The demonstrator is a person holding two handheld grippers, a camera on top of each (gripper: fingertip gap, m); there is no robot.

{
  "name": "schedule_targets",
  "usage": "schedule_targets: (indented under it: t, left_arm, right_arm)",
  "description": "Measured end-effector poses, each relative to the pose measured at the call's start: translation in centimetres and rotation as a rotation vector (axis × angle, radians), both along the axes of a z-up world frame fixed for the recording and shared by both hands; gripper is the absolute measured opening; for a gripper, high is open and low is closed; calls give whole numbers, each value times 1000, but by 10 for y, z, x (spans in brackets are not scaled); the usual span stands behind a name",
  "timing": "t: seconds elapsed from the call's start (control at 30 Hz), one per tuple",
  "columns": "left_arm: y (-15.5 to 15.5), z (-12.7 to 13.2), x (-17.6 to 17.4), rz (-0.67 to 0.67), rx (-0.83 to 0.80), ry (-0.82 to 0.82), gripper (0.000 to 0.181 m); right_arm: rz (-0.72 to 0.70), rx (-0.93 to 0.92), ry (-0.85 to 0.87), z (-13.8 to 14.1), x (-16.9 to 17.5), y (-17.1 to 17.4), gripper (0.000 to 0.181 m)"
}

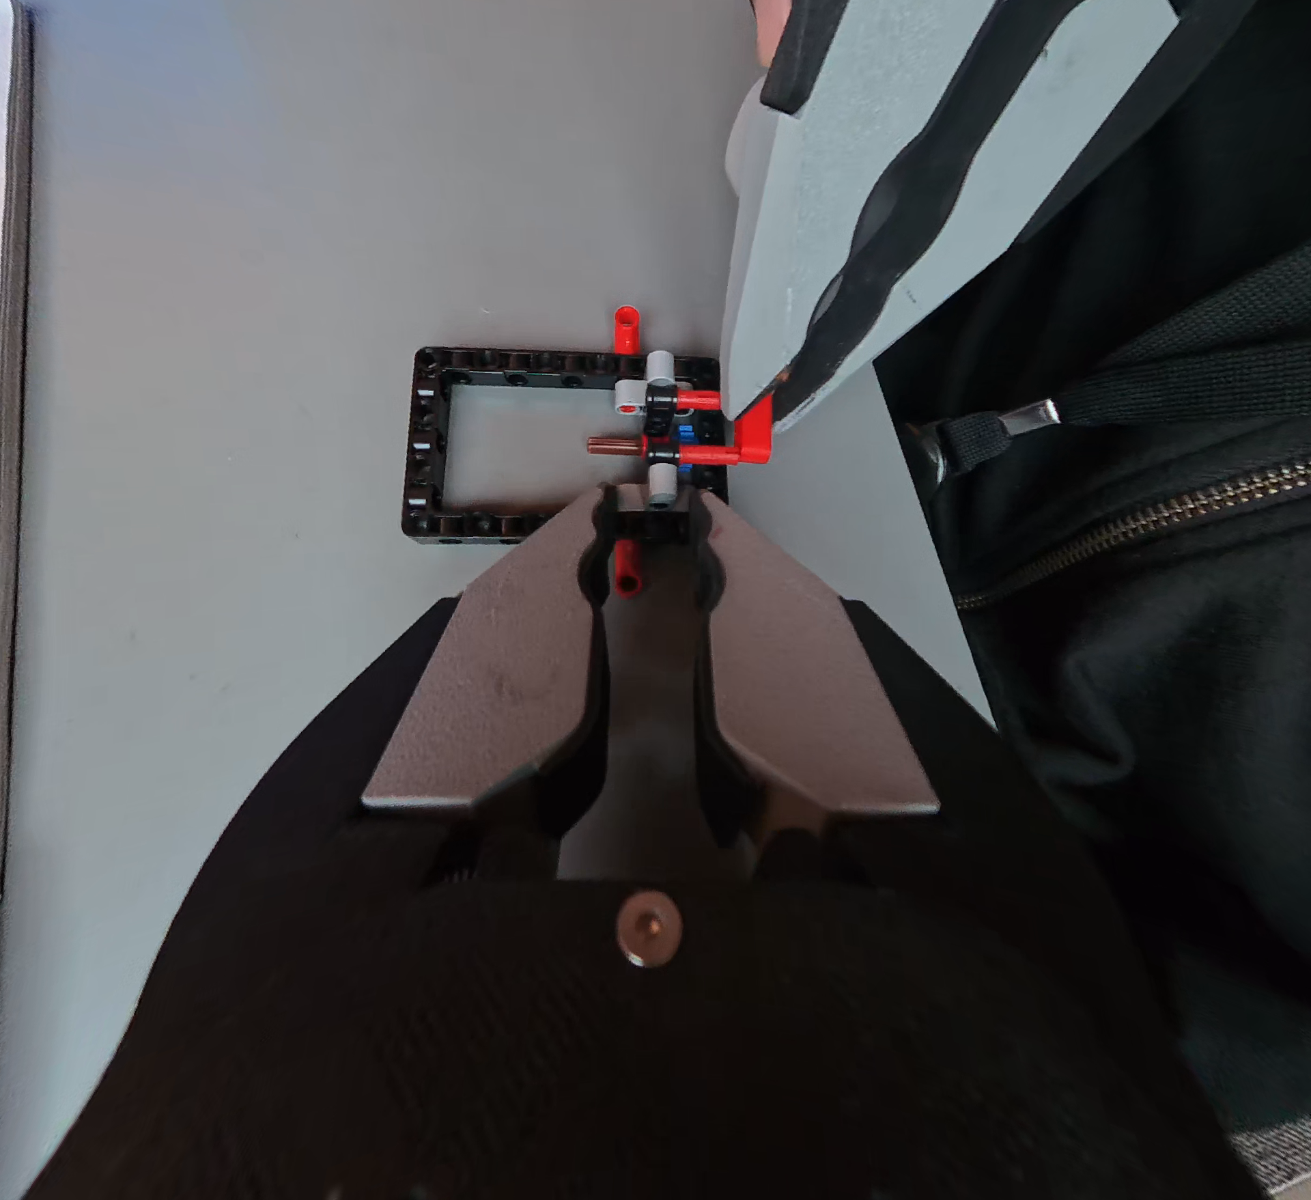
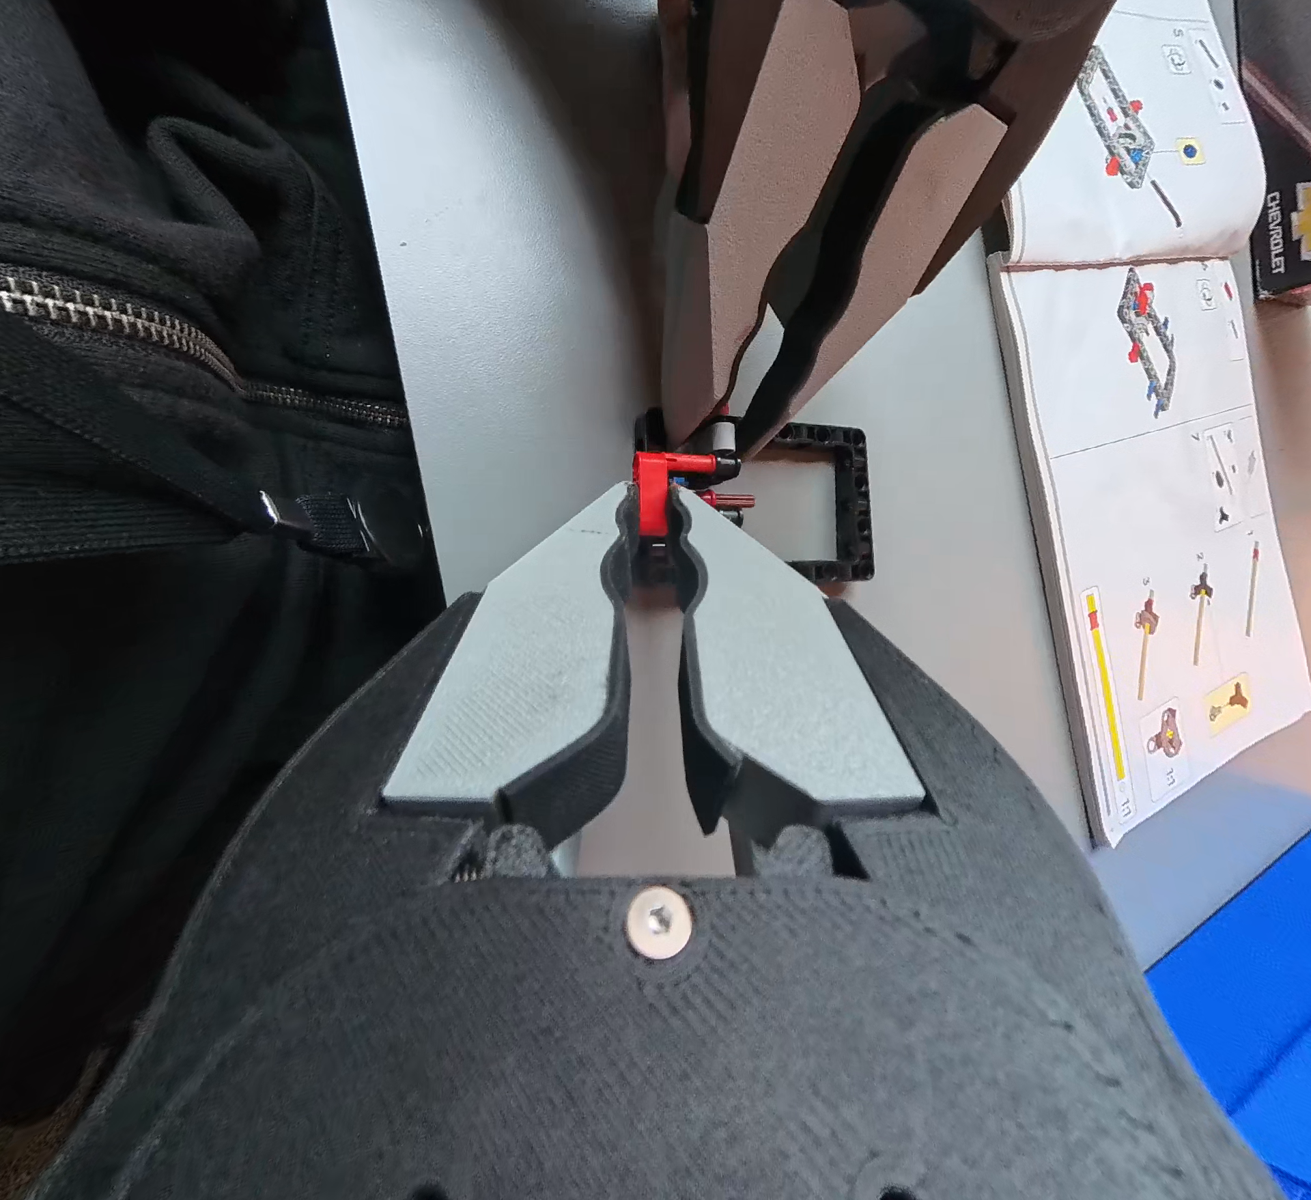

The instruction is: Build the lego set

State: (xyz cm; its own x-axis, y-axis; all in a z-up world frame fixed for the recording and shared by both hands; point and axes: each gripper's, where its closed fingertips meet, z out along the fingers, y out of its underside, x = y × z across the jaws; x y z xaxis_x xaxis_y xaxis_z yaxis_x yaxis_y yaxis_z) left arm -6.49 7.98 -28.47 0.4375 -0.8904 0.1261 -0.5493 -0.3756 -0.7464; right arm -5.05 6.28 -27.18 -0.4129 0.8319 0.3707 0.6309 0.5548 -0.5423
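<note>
A black rectangular lego frame (image 1: 426, 442) lies on the grey table, with red axles, grey and black connectors and a brown pin (image 1: 613, 446) fitted at its near end. My left gripper (image 1: 651, 504) is shut on the frame's near long side, where a red pin (image 1: 627, 570) sticks out. My right gripper (image 2: 651, 497) is shut on a red L-shaped connector (image 2: 651, 492) at the frame's (image 2: 851, 499) short end; it also shows in the left wrist view (image 1: 755, 431), reaching in from the upper right.
An open instruction booklet (image 2: 1149, 513) lies on the table to the right of the frame, with a dark box (image 2: 1284, 187) behind it. A person's black zipped jacket (image 2: 177, 328) is close at the table edge. A blue surface (image 2: 1248, 995) lies at the lower right. Only a small space, under 4 cm, lies between the two pairs of fingers.
</note>
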Motion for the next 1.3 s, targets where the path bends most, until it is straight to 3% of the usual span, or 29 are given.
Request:
schedule_targets:
  t: [0.3,0.57,0.83,1.03,1.3]
  left_arm:
    - [2,3,2,25,-7,-10,6]
    - [3,2,3,33,-5,3,7]
    - [2,2,2,-7,28,32,6]
    - [0,1,2,-12,21,23,7]
    - [2,1,-2,-4,30,54,7]
  right_arm:
    - [21,46,-24,-2,1,4,5]
    - [85,111,-101,-3,2,8,5]
    - [167,47,-176,-3,2,9,5]
    - [146,-109,-211,-2,1,6,4]
    - [196,66,-116,-2,-2,8,4]
